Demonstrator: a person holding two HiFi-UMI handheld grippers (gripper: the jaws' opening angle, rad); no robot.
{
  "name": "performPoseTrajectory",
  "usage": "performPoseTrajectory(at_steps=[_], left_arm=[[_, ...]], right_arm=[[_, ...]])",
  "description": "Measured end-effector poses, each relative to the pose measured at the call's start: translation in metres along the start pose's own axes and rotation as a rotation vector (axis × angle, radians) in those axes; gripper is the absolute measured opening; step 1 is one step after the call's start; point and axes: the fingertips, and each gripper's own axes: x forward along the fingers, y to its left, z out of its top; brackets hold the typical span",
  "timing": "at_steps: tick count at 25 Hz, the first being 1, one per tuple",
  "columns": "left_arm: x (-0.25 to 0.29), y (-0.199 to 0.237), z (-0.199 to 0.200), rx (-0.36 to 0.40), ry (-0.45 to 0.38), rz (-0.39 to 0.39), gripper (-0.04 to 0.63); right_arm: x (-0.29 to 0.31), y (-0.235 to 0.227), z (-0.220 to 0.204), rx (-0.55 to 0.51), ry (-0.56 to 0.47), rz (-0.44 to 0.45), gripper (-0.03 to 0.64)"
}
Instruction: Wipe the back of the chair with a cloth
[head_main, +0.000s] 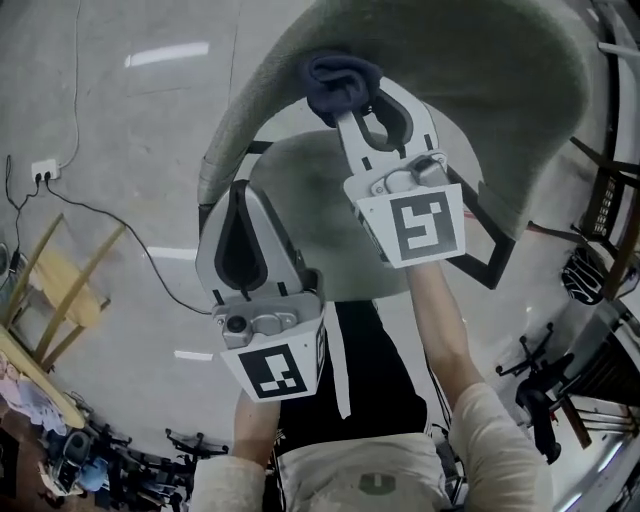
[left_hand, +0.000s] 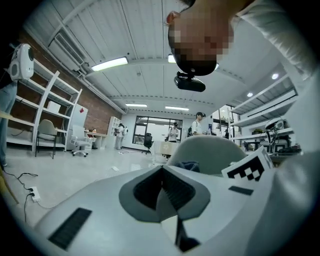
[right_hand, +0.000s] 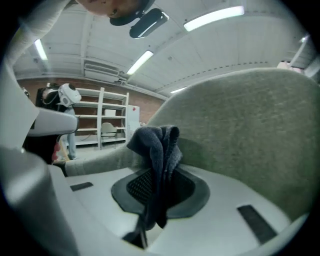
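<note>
Cloth: a dark blue cloth (head_main: 340, 82), bunched up, sits at the top rim of the chair back, towards the left of its curve in the head view.
Right claw: the right claw (head_main: 348, 108) is clamped on the cloth (right_hand: 157, 145), which stands up in a wad from between the jaws, and it points at the chair back (right_hand: 240, 135).
Contact: the wad looks pressed to the rim or just beside it; actual touch cannot be confirmed.
Left claw: the left claw (head_main: 240, 195) hangs lower, beside the chair's left edge, jaws together with nothing between them (left_hand: 162, 172); it takes no part in the wiping.
Chair back: the grey-green fabric shell (head_main: 480, 90) curves round the seat (head_main: 300, 190); no dirt or wiped streaks show on it.
Done: the cloth is gripped and brought to the back, so wiping seems under way.
Left: probably most of the curve to the right and the lower part; the fabric gives no sign of what has been covered.
</note>
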Motion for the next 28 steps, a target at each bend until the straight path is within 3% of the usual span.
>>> performPoseTrajectory(at_steps=[4, 12, 20, 28], left_arm=[[0.023, -0.034, -0.020, 0.022, 0.103, -0.120, 0.015], [0.044, -0.086, -0.033, 0.075, 0.124, -0.298, 0.015], [0.039, -0.150, -0.054, 0.100, 0.161, -0.457, 0.015], [0.027, -0.203, -0.064, 0.103, 0.182, -0.590, 0.015]], right_arm=[[-0.025, -0.055, -0.006, 0.049, 0.007, -0.241, 0.057], [-0.106, -0.136, -0.027, 0.154, -0.002, -0.665, 0.057], [-0.205, -0.167, -0.062, 0.194, 0.036, -0.956, 0.057], [-0.285, -0.153, -0.097, 0.327, 0.089, -1.201, 0.057]])
